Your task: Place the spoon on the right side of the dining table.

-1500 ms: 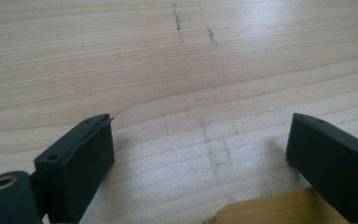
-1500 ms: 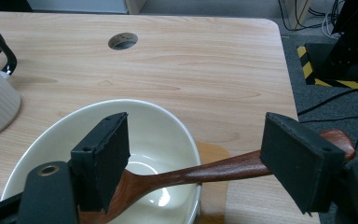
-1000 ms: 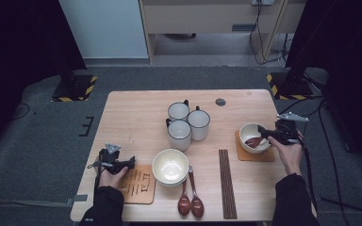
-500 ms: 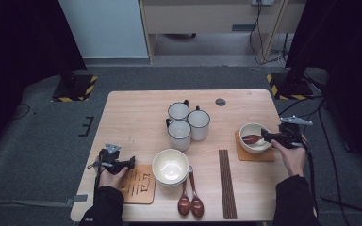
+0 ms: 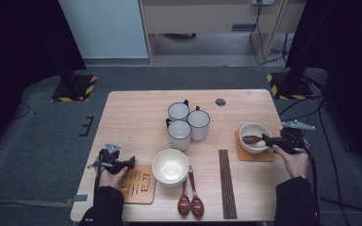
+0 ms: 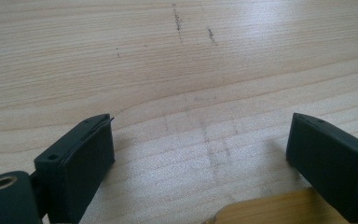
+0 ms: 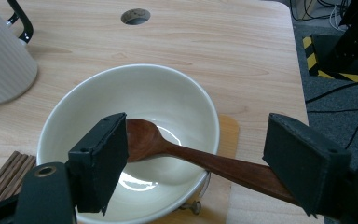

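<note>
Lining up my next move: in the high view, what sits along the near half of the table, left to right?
Left gripper → near coaster → near bowl → two spoons → chopsticks → far bowl with a spoon in it → right gripper.

Lab-type recording space: pale wooden table sitting on grey carpet floor, black stands with yellow-black hazard-striped bases flanking it.

Bright, evenly lit table, dark surroundings, soft blur, glare in bowl.
</note>
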The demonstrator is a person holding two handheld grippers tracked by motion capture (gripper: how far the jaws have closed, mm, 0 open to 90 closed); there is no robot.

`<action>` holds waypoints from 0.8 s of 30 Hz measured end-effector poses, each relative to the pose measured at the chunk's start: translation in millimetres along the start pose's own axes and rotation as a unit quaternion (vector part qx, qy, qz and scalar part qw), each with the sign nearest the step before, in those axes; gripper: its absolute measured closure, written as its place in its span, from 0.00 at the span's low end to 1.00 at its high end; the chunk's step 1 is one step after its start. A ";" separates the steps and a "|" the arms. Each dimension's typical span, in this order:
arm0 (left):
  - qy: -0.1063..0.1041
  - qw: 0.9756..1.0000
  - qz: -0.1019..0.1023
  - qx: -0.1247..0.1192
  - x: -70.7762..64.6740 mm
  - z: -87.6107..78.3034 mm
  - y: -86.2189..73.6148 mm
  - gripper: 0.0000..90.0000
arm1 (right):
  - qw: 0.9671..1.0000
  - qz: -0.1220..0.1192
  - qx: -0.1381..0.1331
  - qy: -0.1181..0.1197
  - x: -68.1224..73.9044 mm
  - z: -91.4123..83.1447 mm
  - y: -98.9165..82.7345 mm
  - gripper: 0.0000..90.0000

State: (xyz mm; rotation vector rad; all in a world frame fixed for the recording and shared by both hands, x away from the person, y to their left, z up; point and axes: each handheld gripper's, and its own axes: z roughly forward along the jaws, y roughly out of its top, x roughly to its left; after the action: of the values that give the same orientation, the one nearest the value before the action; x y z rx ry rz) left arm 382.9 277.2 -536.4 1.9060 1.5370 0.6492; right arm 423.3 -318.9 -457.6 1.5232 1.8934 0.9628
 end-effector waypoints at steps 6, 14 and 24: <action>0.000 1.000 0.000 0.000 0.0 0.0 0.0 0.07 | 1.000 -0.004 0.005 0.000 3.8 -3.3 -3.3 0.25; 0.000 1.000 0.000 0.000 0.0 0.0 0.0 0.07 | 1.000 -0.004 0.009 0.005 8.3 -10.4 -7.8 0.24; 0.000 1.000 0.000 0.000 0.0 0.0 0.0 0.07 | 1.000 0.008 0.014 0.017 11.0 -18.8 -13.7 0.24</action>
State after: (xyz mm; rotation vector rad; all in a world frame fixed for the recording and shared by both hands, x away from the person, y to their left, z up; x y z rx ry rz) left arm 382.9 277.2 -536.4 1.9061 1.5370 0.6492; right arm 398.2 -313.5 -456.6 1.5502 1.9283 0.9805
